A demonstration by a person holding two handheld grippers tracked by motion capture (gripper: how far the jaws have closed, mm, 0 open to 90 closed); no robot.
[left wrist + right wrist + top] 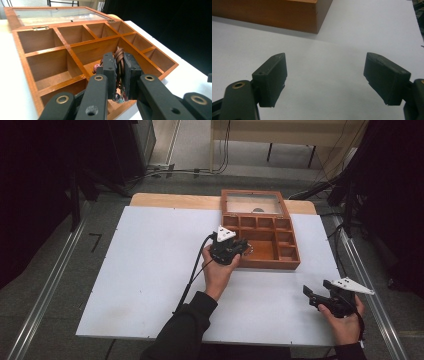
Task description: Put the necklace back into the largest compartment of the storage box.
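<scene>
An open wooden box (295, 256) with several compartments and a glass lid (252, 202) lies at the back right of the white tabletop (150, 270). My left gripper (244, 248) hovers over the box's front left part, above the large compartment (95, 53). Its jaws are shut on a brown coiled trinket (119, 55), with reddish and teal bits hanging below it. My right gripper (310, 296) rests near the table's front right, open, with bare table between its fingers (272, 77). The box's front corner (287, 17) lies ahead of it.
The box compartments (47, 67) that I can see look bare. Past the table stand a wooden bench (280, 135) and floor cables (165, 170). A metal rail (370, 295) runs along the right side, and dark curtains flank both sides.
</scene>
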